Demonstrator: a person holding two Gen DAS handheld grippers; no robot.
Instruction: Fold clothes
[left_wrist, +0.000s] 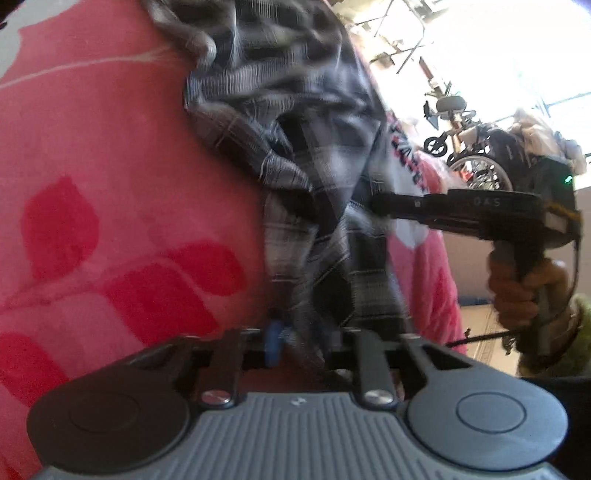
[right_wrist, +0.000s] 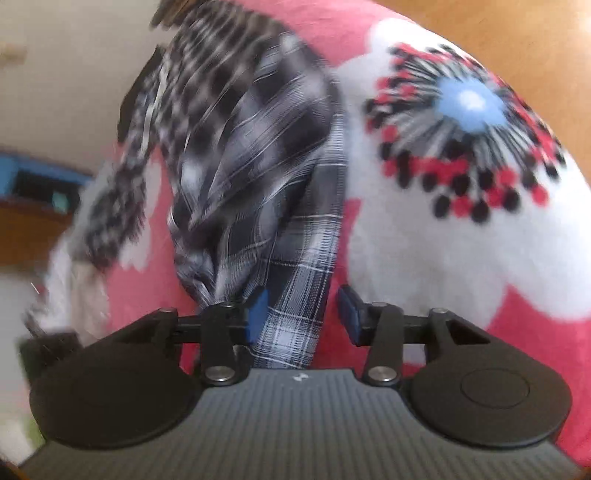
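My left gripper (left_wrist: 299, 339) has its two fingers clenched on one black, grey and white plaid garment (left_wrist: 295, 147) of thin woven cloth; only one blue pad (left_wrist: 275, 341) shows, the other lies behind the bunched fabric. My right gripper (right_wrist: 303, 314) also has two fingers. In its own blurred view both blue pads (right_wrist: 258, 314) show, with a flat band of the plaid garment running between them and lying against the left one. From my left camera those fingers look pinched together on the garment's edge, so I read them as clamped on it. So there is one garment, held at two places. It hangs rumpled and twisted between my two grippers and trails away over the soft pink fleece blanket (left_wrist: 110, 147) beneath it. On that blanket I count four red leaf shapes (left_wrist: 59, 229) in the left view. The right view shows one large white flower (right_wrist: 424, 258) with one pale blue centre ringed by red and black dots. One hand (left_wrist: 524, 291) grips the handle of the right gripper, with one fuzzy yellow-green cuff (left_wrist: 576, 332) at its wrist. Well beyond, against bright windows, stands one spoked wheel (left_wrist: 480, 170) among dark, blurred clutter I cannot make out.
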